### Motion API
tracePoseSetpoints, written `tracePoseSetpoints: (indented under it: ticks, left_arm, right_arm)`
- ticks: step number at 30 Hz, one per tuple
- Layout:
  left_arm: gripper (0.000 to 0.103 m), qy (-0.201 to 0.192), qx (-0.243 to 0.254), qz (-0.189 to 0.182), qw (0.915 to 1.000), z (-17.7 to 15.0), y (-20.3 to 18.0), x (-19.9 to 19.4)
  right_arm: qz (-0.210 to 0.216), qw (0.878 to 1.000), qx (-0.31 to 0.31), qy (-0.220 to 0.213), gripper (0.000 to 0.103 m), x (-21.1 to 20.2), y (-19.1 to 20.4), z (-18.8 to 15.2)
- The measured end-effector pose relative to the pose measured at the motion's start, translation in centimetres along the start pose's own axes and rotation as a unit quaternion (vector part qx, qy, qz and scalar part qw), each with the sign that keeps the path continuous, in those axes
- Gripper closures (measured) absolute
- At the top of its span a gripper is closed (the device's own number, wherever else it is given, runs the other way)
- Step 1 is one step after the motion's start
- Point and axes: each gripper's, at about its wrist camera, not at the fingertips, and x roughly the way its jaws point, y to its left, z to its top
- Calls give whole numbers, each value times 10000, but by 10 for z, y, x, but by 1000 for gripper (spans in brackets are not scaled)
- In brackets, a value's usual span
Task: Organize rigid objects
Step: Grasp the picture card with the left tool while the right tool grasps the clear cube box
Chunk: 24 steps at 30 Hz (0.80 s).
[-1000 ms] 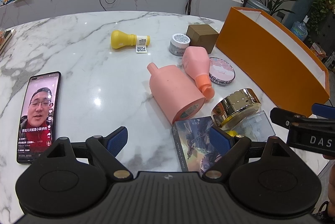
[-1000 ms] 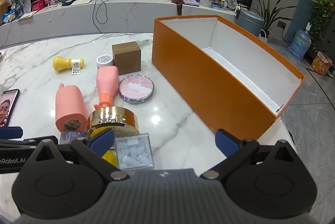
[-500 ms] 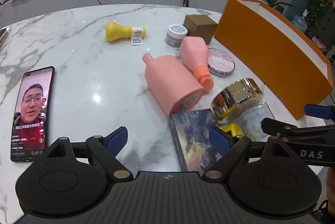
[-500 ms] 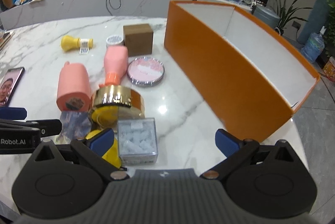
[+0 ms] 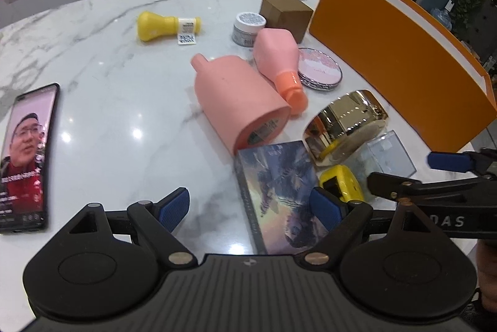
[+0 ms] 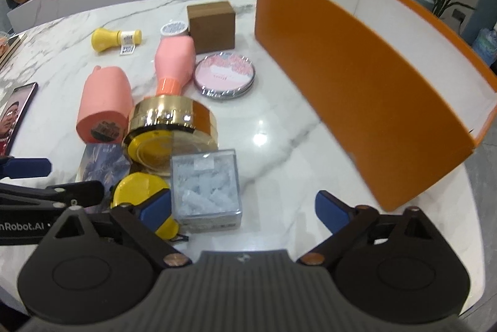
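On the near edge of the white marble worktop, the right gripper, jaws apart and just narrowing, straddles a clear, stiff plastic box of pale blocks; light, slick-walled, best pinched across its flat sides. The left gripper gapes over a glossy card.

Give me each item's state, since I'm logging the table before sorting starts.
orange box: open-topped, nothing visible inside
large pink bottle: on its side
small pink bottle: on its side
yellow bottle: on its side
gold jar: tipped
clear box: closed
phone: screen on
left gripper: open
right gripper: open, jaws just narrowing, holding nothing
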Motion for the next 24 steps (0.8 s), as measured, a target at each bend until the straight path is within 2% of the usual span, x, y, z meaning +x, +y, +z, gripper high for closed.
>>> tracePoseSetpoints:
  ticks: [3,8,17,24]
  left_arm:
    - [1,27,106,36,9999,-1,-7,2]
    - [1,104,198,-144,9996,-3,-16,7]
    - [0,24,182,-210,9996,-1,-28,16]
    - [0,-85,99,25,9999,1,-16,19]
  right_arm:
    - [71,10000,-58,34,19,4,-2,-2]
    - [102,9999,-11,73,34,10,-13,-2]
    - [201,9998,56,35,35,19,-26,0]
    - [181,9993,-311,-53,37,19,-18,4]
